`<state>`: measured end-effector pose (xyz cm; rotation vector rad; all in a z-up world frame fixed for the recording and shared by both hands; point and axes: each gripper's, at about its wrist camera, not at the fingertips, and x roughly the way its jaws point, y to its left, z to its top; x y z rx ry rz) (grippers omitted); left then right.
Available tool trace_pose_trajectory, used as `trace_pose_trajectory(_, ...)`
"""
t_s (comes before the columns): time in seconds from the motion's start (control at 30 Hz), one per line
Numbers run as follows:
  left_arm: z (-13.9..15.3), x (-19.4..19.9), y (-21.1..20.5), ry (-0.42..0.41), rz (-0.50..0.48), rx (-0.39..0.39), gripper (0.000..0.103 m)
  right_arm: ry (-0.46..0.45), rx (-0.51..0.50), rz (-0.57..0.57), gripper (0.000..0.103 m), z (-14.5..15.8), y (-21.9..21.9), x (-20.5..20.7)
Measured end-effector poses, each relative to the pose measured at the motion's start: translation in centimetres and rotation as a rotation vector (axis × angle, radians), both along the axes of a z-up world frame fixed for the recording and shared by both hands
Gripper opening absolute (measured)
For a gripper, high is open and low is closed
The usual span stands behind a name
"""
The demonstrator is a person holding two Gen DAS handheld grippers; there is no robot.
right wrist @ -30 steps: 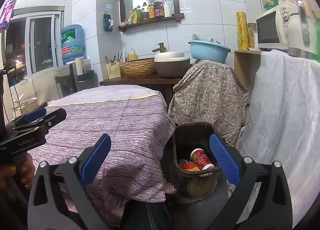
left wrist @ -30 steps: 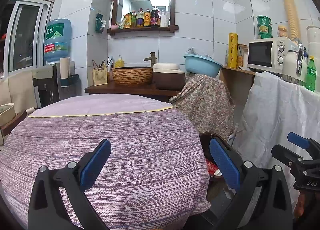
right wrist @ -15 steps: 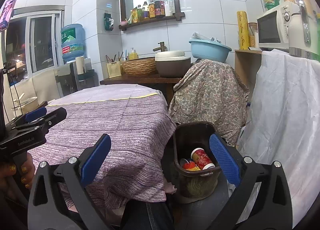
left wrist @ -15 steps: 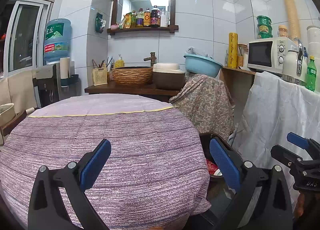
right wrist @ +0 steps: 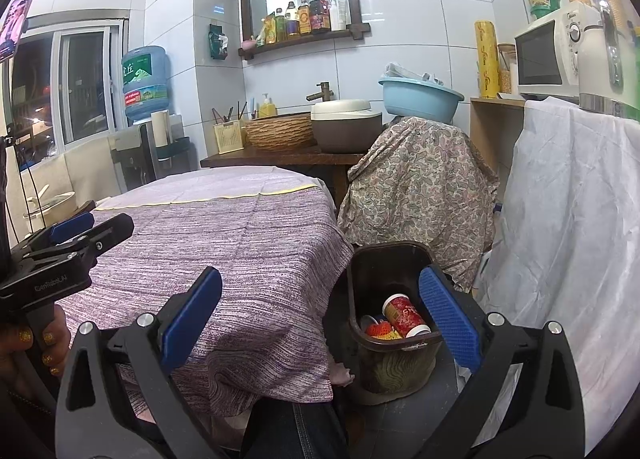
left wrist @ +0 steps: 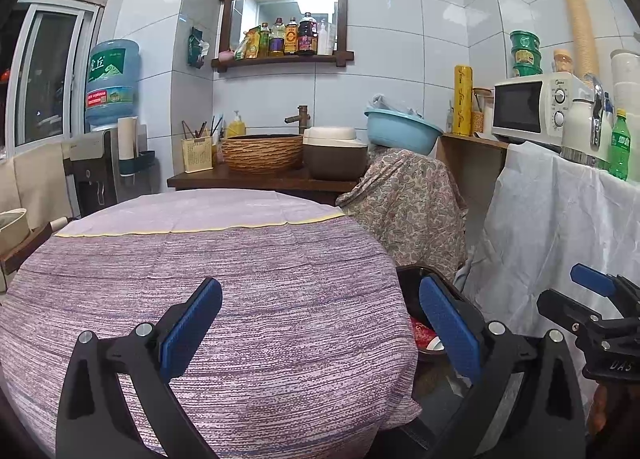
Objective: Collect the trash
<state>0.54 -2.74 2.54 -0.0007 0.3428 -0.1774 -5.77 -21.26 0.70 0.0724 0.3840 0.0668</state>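
While nothing has shifted over the last second, both the left gripper [left wrist: 320,333] and right gripper [right wrist: 320,325] hover spread and empty. Trash, including a red cup [right wrist: 405,316], already lies in the bin [right wrist: 390,251] beside the table [left wrist: 248,279], so collecting looks finished.

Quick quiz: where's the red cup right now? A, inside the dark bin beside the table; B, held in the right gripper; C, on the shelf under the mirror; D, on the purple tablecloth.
A: the red cup lies tilted inside the dark bin beside the table, and the right gripper is open and holds nothing.
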Motion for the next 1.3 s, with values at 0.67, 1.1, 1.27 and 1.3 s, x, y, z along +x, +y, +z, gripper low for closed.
trace_pose_trajectory(0.67,0.0,-0.02,0.06,0.003,0.001,0.002,0.098,0.001,0.001,0.002,0.097,0.04,-0.15,0.04)
trace_pose_trajectory(1.1,-0.04,-0.06,0.07,0.003,0.002,0.002,0.098,0.002,0.001,0.003,0.097,0.01,-0.13,0.02)
trace_pose_trajectory(1.27,-0.02,-0.04,0.05,0.003,0.002,0.003,0.098,0.002,0.001,0.002,0.097,0.05,-0.14,0.07)
trace_pose_trajectory(1.3,-0.03,-0.06,0.05,0.003,0.002,0.004,0.098,0.003,0.002,0.002,0.097,0.05,-0.15,0.06)
